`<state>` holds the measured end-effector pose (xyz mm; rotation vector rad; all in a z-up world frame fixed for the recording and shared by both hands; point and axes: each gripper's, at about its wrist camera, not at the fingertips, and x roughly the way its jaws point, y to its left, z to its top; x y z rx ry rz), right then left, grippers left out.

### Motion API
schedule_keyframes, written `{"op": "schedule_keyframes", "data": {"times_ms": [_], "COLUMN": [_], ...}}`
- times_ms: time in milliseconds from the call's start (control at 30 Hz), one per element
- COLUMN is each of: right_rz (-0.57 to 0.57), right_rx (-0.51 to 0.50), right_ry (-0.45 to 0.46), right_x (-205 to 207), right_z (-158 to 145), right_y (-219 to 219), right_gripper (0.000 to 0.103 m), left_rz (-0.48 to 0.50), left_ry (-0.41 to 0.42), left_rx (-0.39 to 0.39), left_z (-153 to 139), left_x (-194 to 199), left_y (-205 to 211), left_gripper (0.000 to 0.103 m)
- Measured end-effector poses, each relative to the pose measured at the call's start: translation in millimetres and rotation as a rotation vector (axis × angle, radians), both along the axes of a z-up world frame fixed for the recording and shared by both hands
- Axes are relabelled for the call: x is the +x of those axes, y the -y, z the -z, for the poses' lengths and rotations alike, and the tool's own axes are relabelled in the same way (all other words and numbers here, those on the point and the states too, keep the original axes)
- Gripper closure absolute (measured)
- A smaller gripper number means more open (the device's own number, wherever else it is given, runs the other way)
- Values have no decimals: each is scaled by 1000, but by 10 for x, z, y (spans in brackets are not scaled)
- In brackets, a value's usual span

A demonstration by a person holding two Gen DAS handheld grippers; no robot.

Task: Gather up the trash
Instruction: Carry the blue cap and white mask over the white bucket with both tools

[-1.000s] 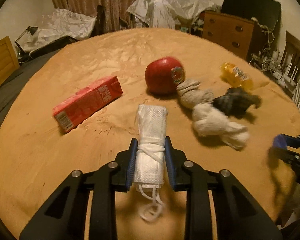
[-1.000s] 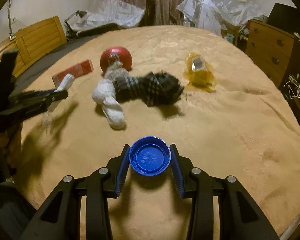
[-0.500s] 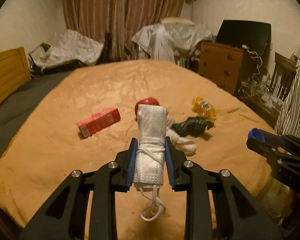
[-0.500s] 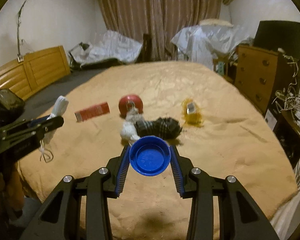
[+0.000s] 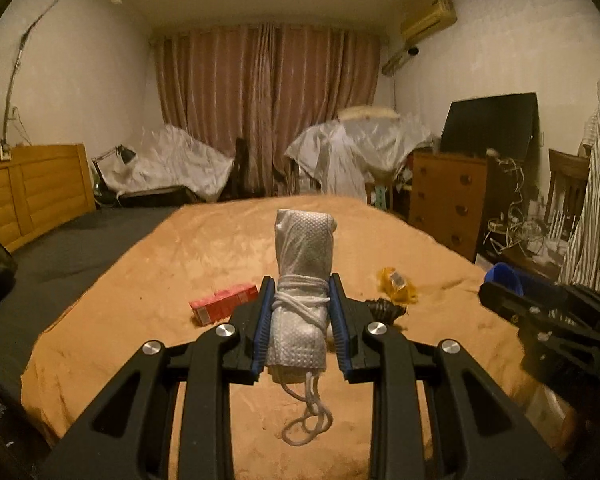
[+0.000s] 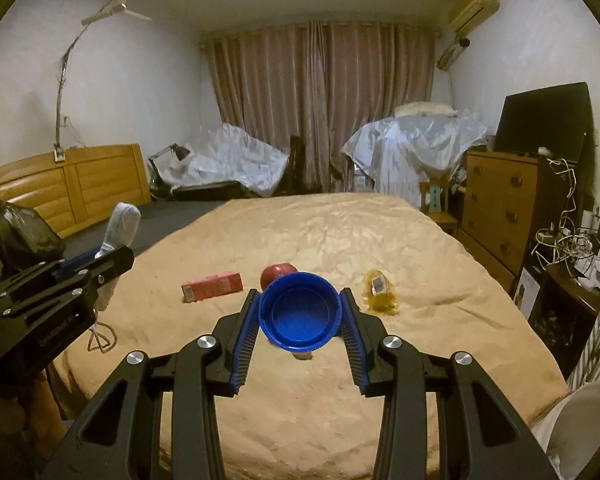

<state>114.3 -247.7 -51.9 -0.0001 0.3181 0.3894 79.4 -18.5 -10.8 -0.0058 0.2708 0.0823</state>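
Observation:
My left gripper (image 5: 300,300) is shut on a white rolled bundle (image 5: 302,264) tied with white cord, held high above the bed. A loop of cord hangs below it. My right gripper (image 6: 299,308) is shut on a blue bottle cap (image 6: 299,310), its hollow side facing the camera. Each gripper shows in the other's view: the right gripper (image 5: 500,286) at the right edge, the left gripper (image 6: 112,248) at the left edge. On the tan bedspread (image 6: 340,240) lie a red carton (image 6: 212,286), a red apple (image 6: 278,273) and a yellow wrapper (image 6: 380,292).
A dark checked cloth (image 5: 384,308) lies beside the wrapper, mostly hidden by my left gripper. A black trash bag (image 6: 18,236) stands at the far left. A wooden dresser (image 6: 500,208) and tangled cables flank the bed's right side. A wooden headboard (image 5: 32,188) is at the left.
Both grippers have risen and pulled back from the bed, still gripping the bundle and the cap. The bed items now look smaller and farther off, and the room's walls and curtains have come into view.

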Motion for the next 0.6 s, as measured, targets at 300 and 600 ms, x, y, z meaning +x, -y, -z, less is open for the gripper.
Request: {"op": "schedule_keyframes", "data": {"times_ms": [300, 600], "right_rz": [26, 25], "right_rx": [27, 26], "right_ry": [35, 35], "right_x": [-324, -349], "right_z": [-120, -136], "right_y": [81, 73], "right_gripper": [62, 62], "left_rz": [13, 20], "left_ry": [35, 36], "left_rx": [-2, -5], "left_z": [-62, -73], "left_x": [-117, -152], "left_y": [92, 79], "left_gripper": [77, 77]}}
